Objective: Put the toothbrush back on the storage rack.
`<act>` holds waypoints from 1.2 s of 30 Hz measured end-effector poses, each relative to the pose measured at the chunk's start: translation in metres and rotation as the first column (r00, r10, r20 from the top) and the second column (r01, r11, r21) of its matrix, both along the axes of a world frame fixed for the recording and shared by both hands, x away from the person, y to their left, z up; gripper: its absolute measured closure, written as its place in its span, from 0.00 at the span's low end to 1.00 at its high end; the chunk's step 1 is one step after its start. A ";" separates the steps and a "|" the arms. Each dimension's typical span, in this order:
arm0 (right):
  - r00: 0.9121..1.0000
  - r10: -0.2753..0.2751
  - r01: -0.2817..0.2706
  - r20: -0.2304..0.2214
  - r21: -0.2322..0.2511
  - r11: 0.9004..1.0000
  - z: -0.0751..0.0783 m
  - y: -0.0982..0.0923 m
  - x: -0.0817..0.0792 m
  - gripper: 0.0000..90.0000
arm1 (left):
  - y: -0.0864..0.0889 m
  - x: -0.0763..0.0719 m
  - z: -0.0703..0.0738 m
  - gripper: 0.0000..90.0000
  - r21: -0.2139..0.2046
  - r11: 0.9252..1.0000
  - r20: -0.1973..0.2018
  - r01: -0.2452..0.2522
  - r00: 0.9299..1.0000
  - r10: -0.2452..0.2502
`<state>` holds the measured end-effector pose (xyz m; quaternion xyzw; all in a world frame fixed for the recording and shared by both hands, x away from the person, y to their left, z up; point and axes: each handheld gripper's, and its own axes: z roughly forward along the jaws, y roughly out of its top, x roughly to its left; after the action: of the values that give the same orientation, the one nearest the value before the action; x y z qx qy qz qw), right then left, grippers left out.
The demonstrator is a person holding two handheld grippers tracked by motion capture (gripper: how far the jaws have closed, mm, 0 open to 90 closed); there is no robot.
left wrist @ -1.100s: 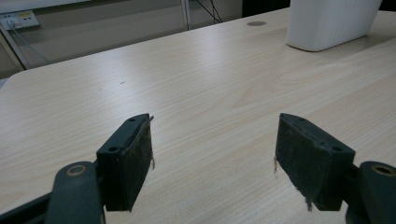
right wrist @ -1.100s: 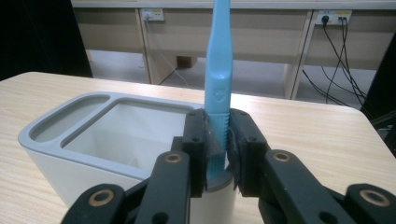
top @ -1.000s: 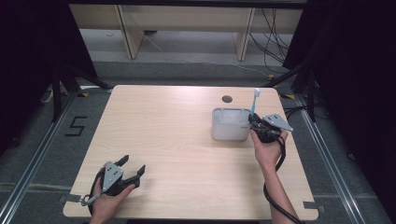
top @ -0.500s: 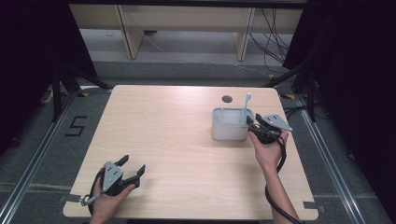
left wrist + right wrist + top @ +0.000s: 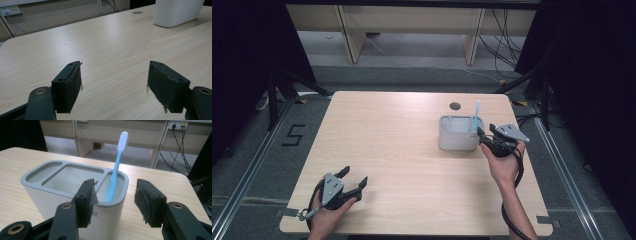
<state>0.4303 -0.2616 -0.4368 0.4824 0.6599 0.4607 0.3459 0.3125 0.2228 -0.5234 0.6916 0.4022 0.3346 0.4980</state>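
Note:
A grey-rimmed white holder (image 5: 458,132) (image 5: 75,187) with three compartments stands at the table's right. A light blue toothbrush (image 5: 475,116) (image 5: 115,167) leans, head up, in its right-end compartment. My right gripper (image 5: 484,136) (image 5: 113,200) is open just beside that end of the holder, its jaws apart and empty, the toothbrush standing beyond them. My left gripper (image 5: 353,179) (image 5: 113,83) rests open at the table's front left, nothing between its pads; the holder (image 5: 177,11) stands far ahead of it.
A round cable hole (image 5: 455,106) (image 5: 137,12) lies in the table behind the holder. Shelving and loose cables (image 5: 507,30) stand beyond the far edge. A floor mark "5" (image 5: 293,135) lies left of the table.
The toothbrush has dropped lower into the holder's end compartment and my right gripper has let go of it, drawing back slightly. The left gripper has stayed put.

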 end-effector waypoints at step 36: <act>0.993 0.037 -0.037 -0.112 0.001 0.999 -0.022 -0.021 -0.069 0.55 | -0.001 0.000 0.000 0.30 0.008 1.000 0.000 -0.004 1.000 0.004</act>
<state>0.3617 -0.2831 -0.4593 0.4948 0.6874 0.4388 0.3002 0.3125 0.2222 -0.5234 0.6927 0.4023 0.3370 0.4947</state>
